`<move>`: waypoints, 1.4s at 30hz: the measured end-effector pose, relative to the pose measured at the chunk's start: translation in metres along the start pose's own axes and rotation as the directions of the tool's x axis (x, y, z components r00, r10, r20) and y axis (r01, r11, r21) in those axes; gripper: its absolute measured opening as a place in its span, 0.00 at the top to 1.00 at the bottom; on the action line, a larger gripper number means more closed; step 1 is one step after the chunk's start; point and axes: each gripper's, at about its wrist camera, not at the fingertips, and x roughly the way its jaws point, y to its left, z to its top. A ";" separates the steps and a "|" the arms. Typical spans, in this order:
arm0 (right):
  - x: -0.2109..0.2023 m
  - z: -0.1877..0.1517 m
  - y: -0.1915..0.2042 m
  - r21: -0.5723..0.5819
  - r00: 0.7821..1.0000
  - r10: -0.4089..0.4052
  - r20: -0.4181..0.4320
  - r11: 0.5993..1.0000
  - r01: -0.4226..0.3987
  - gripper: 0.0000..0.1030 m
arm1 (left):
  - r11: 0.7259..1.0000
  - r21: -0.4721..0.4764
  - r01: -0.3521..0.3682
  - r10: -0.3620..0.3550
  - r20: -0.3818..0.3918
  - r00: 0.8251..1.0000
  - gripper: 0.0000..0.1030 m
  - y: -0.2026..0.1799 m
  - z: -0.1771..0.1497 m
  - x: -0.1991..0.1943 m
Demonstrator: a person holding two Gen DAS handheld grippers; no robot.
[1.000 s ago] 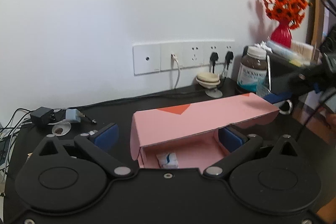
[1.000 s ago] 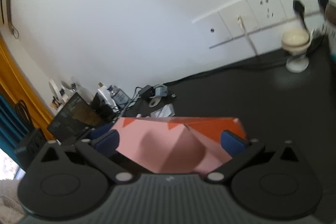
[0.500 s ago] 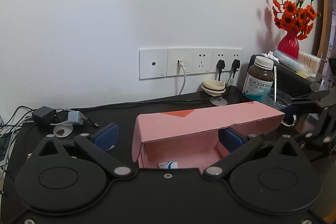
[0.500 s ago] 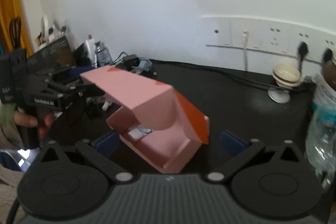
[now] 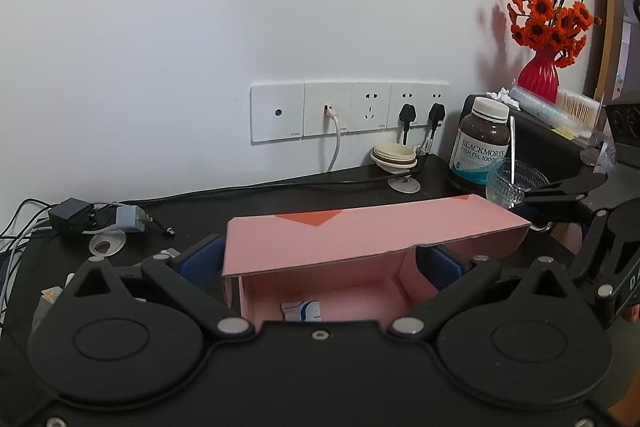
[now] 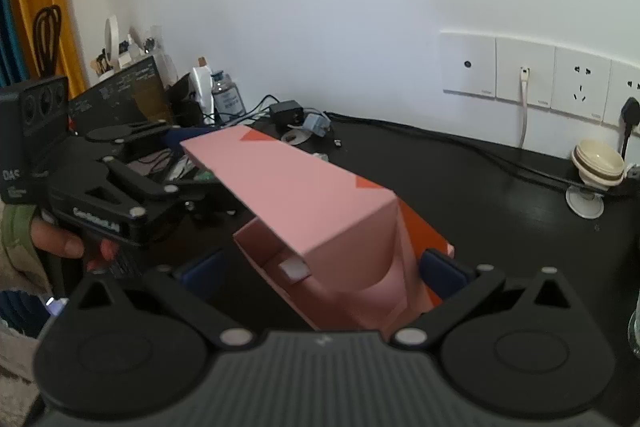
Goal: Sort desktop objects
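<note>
Level, both wide-spread claws, left claw [image 5: 318,261] and right claw [image 6: 320,269], straddle the pink box [image 5: 360,247].

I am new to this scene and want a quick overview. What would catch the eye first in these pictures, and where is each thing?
First comes the long pink box on the black desk, its lid half open and a small white packet inside. The open left tongs and open right tongs face it from two sides. At the far right, orange flowers stand in a red vase.

Left gripper [image 5: 320,261]: black linkage arms, silver screws, blue pads. Right gripper [image 6: 320,267]: same, ribbed grey housing behind.
</note>
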 end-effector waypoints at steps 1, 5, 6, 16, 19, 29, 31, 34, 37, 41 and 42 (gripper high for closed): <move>0.000 -0.002 0.001 0.007 1.000 0.001 0.006 1.000 -0.001 0.01 | 1.000 0.002 -0.002 0.002 -0.002 1.000 0.00 -0.001 -0.001 -0.001; 0.002 -0.009 0.007 0.004 1.000 -0.016 0.024 1.000 0.016 0.01 | 1.000 0.006 -0.005 0.005 -0.009 1.000 0.00 -0.003 -0.004 -0.003; 0.003 -0.010 0.009 0.006 0.999 -0.019 0.028 1.000 0.019 0.01 | 1.000 0.007 -0.004 0.005 -0.010 1.000 0.00 -0.003 -0.005 -0.003; 0.003 -0.003 0.015 0.025 0.997 -0.027 0.068 0.999 0.026 0.01 | 1.000 0.029 -0.008 0.008 0.015 1.000 0.00 0.001 0.012 -0.003; 0.006 0.001 0.019 0.004 0.995 -0.056 0.082 0.998 0.055 0.01 | 0.999 0.048 -0.012 0.011 0.011 1.000 0.00 0.002 0.016 -0.001; 0.009 -0.002 0.031 -0.075 0.988 -0.101 0.120 0.991 0.111 0.01 | 0.999 0.045 -0.028 0.027 0.021 0.999 0.00 0.001 0.025 0.005; 0.011 0.001 0.031 -0.067 0.986 -0.106 0.125 0.991 0.115 0.01 | 0.999 0.041 -0.023 0.022 0.022 0.999 0.00 0.002 0.028 0.007; 0.009 0.002 0.028 -0.055 0.986 -0.106 0.129 0.992 0.114 0.01 | 0.999 0.039 -0.020 0.019 0.031 0.999 0.00 0.003 0.032 0.008; 0.012 -0.003 0.025 -0.050 0.989 -0.113 0.095 0.992 0.118 0.01 | 0.999 0.028 -0.020 0.019 0.044 0.999 0.00 0.004 0.037 0.009; 0.012 -0.007 0.023 -0.040 0.990 -0.116 0.075 0.992 0.119 0.01 | 1.000 0.014 -0.025 0.024 0.058 0.998 0.00 0.006 0.045 0.011; 0.011 -0.007 0.024 -0.040 0.991 -0.114 0.076 0.992 0.117 0.01 | 1.000 0.012 -0.028 0.027 0.062 0.998 0.00 0.006 0.046 0.011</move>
